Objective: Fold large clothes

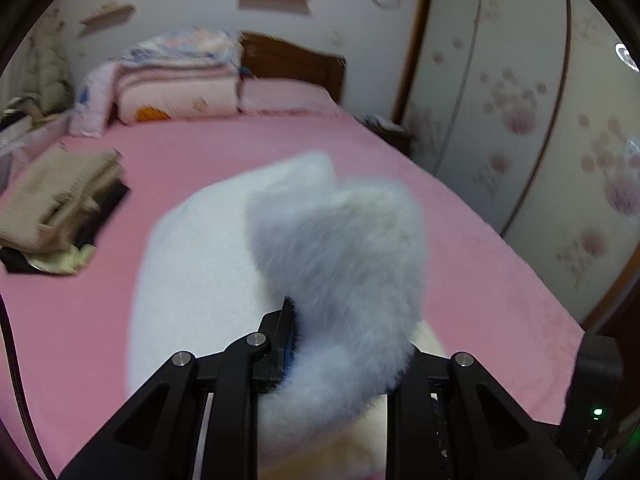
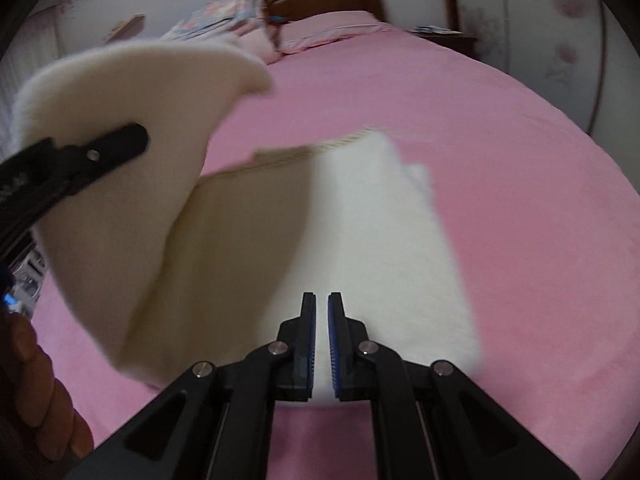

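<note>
Fleece fills the left gripper (image 1: 344, 344), whose jaws are clamped on a lifted fold of the white fluffy garment (image 2: 384, 240). The right gripper (image 2: 322, 340) hangs just above the garment's near end with its jaws nearly together and nothing between them. Beyond both, the rest of the garment lies flat on the pink bed (image 2: 500, 152), a folded pile of clothes (image 1: 56, 208) to its left.
</note>
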{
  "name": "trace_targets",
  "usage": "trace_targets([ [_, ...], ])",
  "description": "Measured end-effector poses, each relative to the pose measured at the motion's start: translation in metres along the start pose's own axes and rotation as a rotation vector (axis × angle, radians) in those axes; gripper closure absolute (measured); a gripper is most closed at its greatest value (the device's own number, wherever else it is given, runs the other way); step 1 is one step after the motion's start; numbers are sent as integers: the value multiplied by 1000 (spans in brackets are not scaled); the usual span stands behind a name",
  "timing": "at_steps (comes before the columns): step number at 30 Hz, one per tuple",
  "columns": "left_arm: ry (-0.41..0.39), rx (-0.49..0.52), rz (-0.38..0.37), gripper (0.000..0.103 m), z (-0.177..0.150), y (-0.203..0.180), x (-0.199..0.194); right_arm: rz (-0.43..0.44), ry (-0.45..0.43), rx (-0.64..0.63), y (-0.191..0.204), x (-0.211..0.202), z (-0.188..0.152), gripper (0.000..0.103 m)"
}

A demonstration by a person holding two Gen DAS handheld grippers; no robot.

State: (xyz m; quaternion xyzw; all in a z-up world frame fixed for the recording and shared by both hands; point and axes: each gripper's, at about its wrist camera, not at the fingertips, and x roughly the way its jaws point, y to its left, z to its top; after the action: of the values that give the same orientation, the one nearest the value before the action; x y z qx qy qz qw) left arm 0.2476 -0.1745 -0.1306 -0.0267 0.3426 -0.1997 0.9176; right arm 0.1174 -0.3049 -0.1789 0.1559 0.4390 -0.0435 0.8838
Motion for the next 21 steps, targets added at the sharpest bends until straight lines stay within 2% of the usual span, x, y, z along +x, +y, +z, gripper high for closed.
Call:
trace_targets([
  [1,41,16,-24,84,-8,-13,15,-21,5,15,-10,0,-4,97],
  [3,89,56,-27,84,-25,-34,37,-53,18,40,-26,-1,-10,97],
  [5,82,124,-5,84,-42,-51,43,-72,38,68,-41,1,-17,97],
  [7,87,167,8,84,-52,-60,45,-49,48,92,-50,1,-23,97],
  [15,35,174,-42,84,-37,-76,29,-11,29,120,-64,0,-27,97],
  [21,76,255,-33,84,-66,-101,45,-41,44,146,-72,4,-21,97],
])
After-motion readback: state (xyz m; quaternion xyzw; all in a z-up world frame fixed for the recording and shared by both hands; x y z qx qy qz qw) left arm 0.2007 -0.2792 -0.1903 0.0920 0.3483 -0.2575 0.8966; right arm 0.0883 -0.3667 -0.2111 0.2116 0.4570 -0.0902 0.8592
